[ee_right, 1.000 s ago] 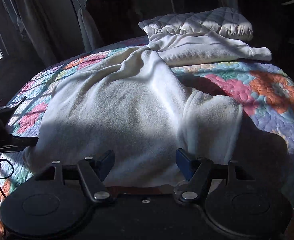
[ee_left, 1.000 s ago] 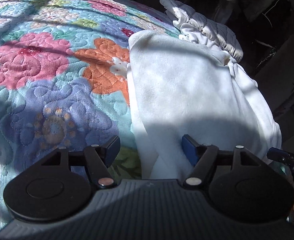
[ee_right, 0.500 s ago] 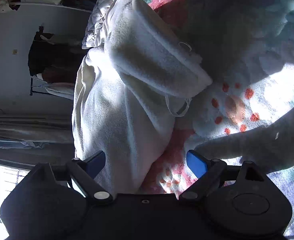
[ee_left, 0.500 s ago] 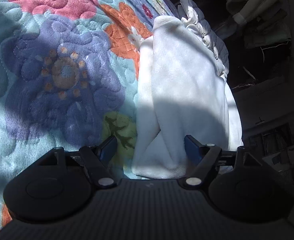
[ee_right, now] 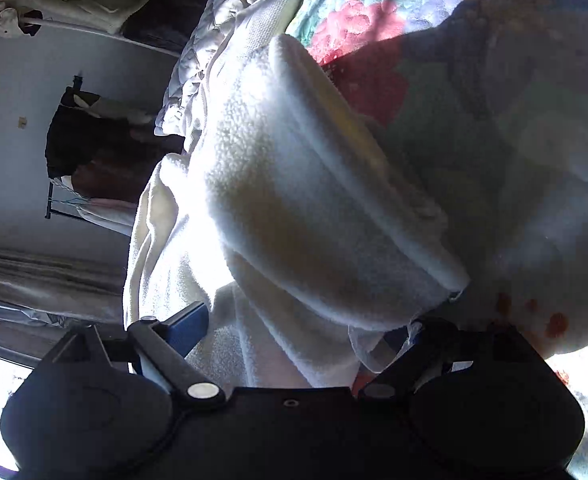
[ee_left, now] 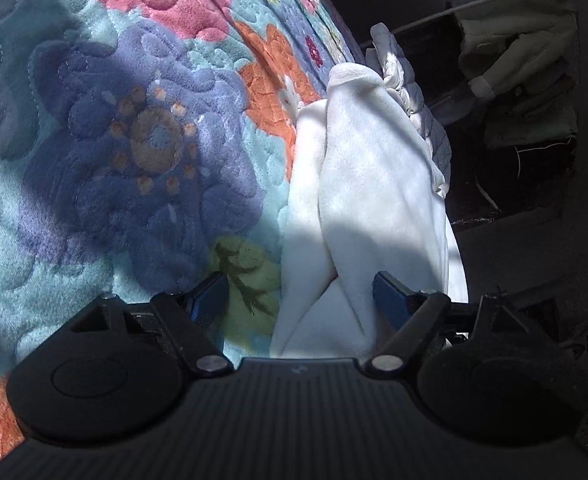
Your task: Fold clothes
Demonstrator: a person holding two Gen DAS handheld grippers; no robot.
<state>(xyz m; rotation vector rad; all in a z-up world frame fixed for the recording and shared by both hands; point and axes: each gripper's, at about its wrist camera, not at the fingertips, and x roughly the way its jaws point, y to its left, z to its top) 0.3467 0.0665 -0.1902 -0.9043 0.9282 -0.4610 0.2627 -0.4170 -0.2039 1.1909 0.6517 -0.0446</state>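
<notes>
On the floral quilt (ee_left: 93, 208), both spread grippers (ee_left: 300, 296) (ee_right: 306, 330) straddle the white fleece garment (ee_left: 374, 184).

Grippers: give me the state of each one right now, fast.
Left gripper: open, fingers straddling the white fleece garment's edge, not clamped.
Right gripper: open, the fleece lying between its fingers, not clamped.

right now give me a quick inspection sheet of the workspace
surface: floral quilt on a bed, part sun, part shadow
job's things: white fleece garment, partly folded, lying on the quilt
clutter: white quilted pillow and white knit garment beyond the fleece
grippers: left gripper open, straddling the fleece edge; right gripper open around a fleece fold
cables: nothing seen
surroundings: clothes rack by the wall, pale jacket hanging on a rail
</notes>
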